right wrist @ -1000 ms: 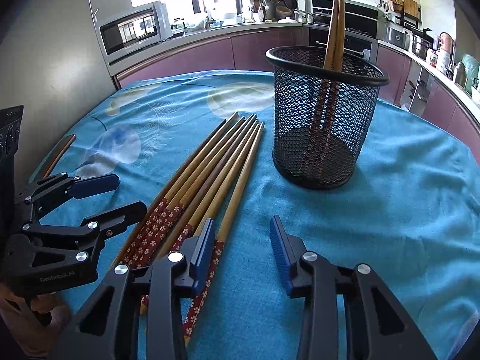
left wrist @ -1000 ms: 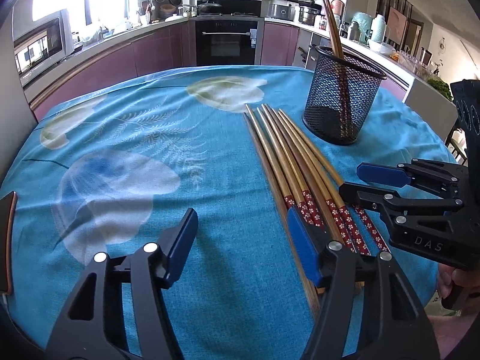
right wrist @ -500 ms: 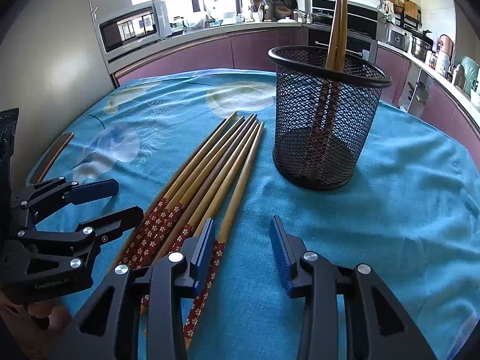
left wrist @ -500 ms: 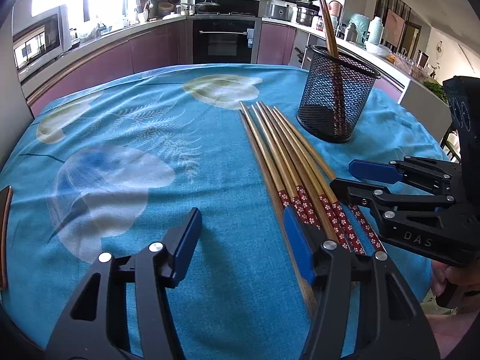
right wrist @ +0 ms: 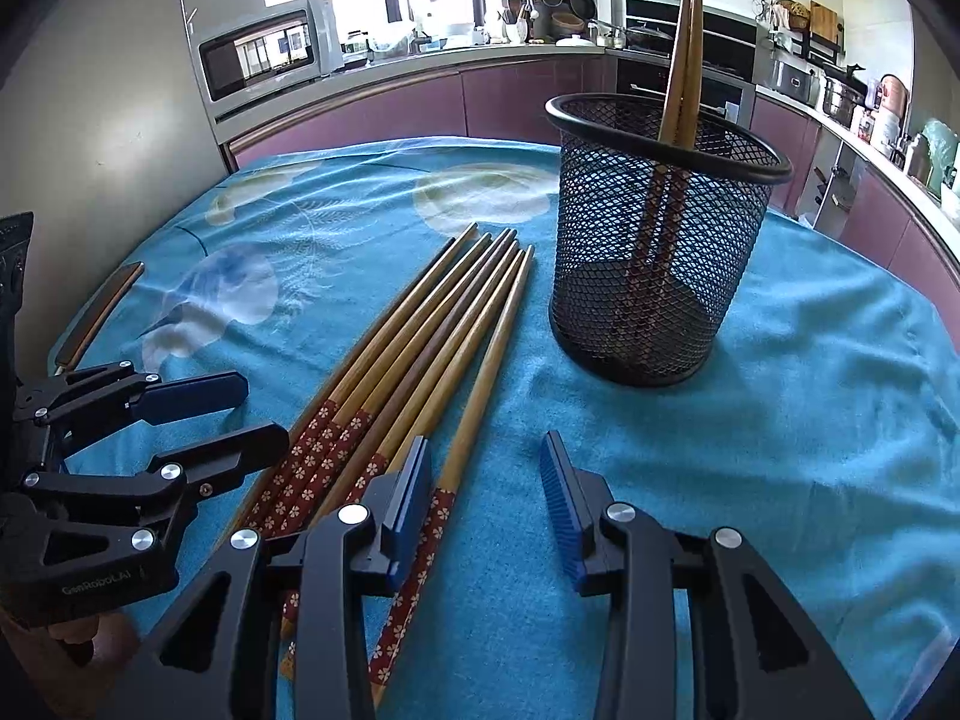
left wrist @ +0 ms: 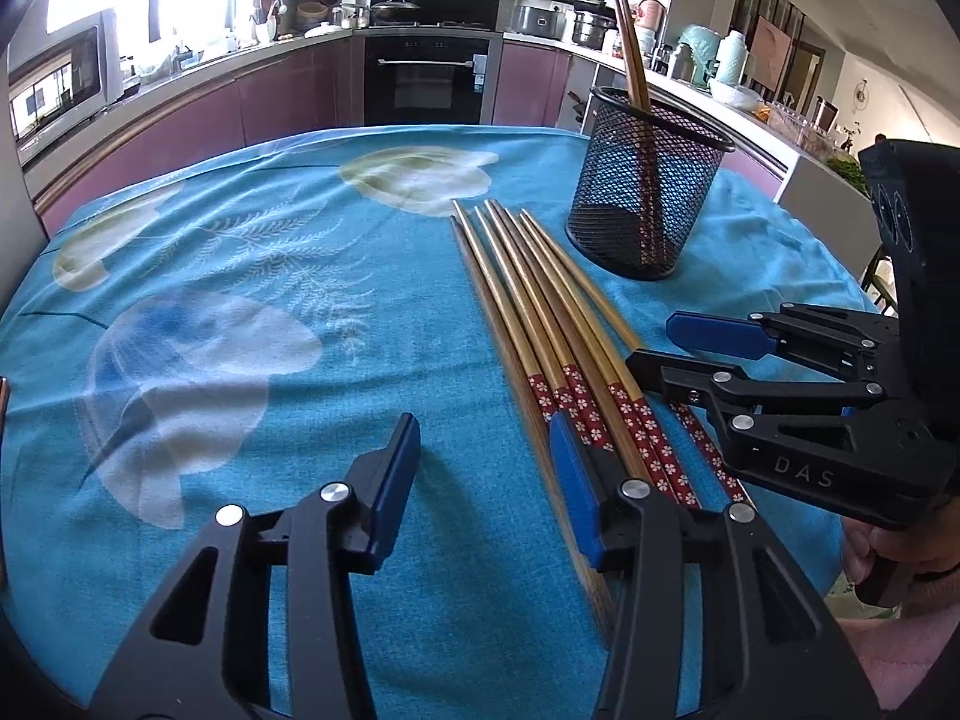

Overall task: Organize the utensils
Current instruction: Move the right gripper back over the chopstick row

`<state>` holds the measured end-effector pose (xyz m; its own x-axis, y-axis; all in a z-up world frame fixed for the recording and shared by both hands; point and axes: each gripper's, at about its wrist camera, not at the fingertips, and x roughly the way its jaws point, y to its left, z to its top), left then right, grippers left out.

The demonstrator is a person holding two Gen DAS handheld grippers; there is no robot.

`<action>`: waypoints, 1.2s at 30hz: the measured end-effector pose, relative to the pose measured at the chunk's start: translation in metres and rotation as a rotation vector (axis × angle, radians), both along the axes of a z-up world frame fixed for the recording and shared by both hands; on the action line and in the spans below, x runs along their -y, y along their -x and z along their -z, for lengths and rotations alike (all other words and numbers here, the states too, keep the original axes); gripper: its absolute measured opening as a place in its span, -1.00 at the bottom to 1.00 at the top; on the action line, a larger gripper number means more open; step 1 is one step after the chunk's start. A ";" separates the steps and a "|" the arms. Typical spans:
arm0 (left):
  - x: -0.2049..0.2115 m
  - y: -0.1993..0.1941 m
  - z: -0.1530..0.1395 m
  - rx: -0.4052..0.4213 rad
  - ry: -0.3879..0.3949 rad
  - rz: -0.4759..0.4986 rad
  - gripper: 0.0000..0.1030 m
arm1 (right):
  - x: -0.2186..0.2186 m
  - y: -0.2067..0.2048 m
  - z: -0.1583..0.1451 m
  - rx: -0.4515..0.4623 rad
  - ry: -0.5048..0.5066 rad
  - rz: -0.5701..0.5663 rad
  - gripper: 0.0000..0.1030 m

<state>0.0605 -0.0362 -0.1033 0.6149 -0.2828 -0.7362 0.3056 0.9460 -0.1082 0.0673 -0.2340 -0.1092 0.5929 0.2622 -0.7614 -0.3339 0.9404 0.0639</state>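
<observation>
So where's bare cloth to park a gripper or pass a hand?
Free: the wide tablecloth left of the loose chopsticks, and the stretch right of the mesh holder in the right wrist view. Crowded: the near edge, where left gripper and right gripper flank the chopstick handles.

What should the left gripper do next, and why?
Probably shift toward the row of chopsticks and close on one. The left gripper has just been closing, yet only tablecloth lies between its jaws. Two chopsticks already stand in the mesh holder.
</observation>
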 end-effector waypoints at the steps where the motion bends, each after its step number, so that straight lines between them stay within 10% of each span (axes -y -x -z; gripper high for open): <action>1: 0.000 0.000 0.000 0.004 -0.005 0.000 -0.13 | 0.000 0.000 0.000 0.000 0.000 0.001 -0.29; 36: 0.003 0.001 0.005 0.003 -0.026 0.004 -0.23 | -0.001 0.001 0.000 -0.001 -0.001 0.004 -0.29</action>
<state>0.0594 -0.0393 -0.1079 0.6156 -0.2664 -0.7417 0.3098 0.9472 -0.0830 0.0665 -0.2331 -0.1094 0.5932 0.2605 -0.7617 -0.3296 0.9418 0.0653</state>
